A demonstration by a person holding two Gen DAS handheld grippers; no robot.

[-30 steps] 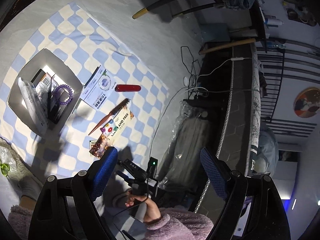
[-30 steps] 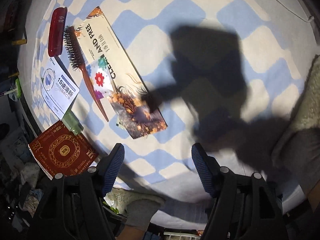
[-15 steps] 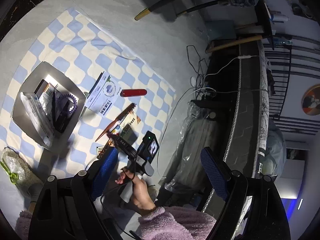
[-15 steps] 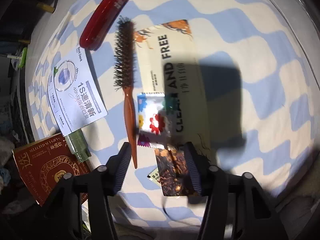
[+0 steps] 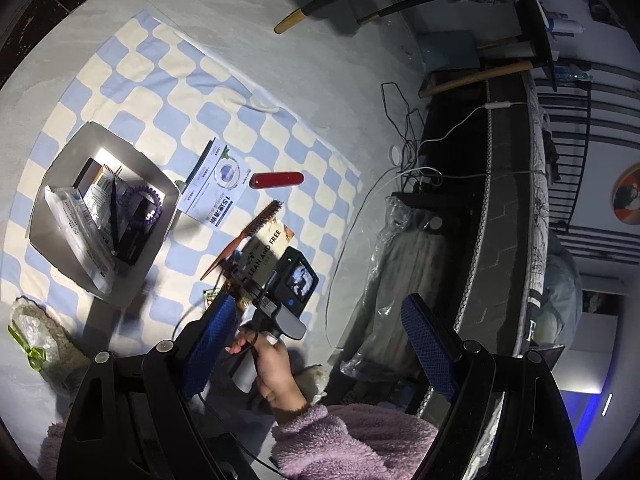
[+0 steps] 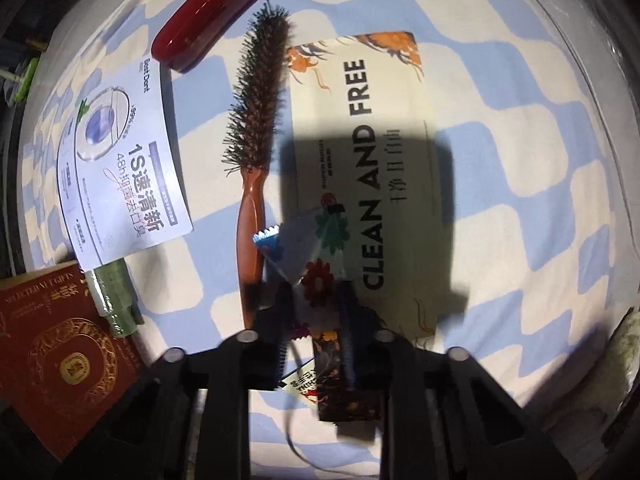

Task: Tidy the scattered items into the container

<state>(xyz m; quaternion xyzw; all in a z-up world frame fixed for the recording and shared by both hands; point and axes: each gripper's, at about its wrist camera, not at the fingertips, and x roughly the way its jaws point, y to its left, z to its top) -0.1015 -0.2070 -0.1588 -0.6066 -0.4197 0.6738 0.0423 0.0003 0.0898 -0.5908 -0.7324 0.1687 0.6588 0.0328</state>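
While low, right tool [image 6: 316, 320] straddles flowered sachet [image 6: 316, 248].

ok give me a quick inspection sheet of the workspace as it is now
surface: blue and cream checked cloth spread on a pale floor.
job's things: grey box already holds packets and a purple hair tie; outside it lie a hairbrush, red case, white leaflet, CLEAN AND FREE packet and flower sachet.
clutter: red booklet, green tube.
grippers: left claw open, raised, holding nothing; right claw low at the flower sachet, blurred, grip cannot be told.
cables: wires tangled on the floor by the dark furniture.
surroundings: plastic-wrapped bundle, railings.
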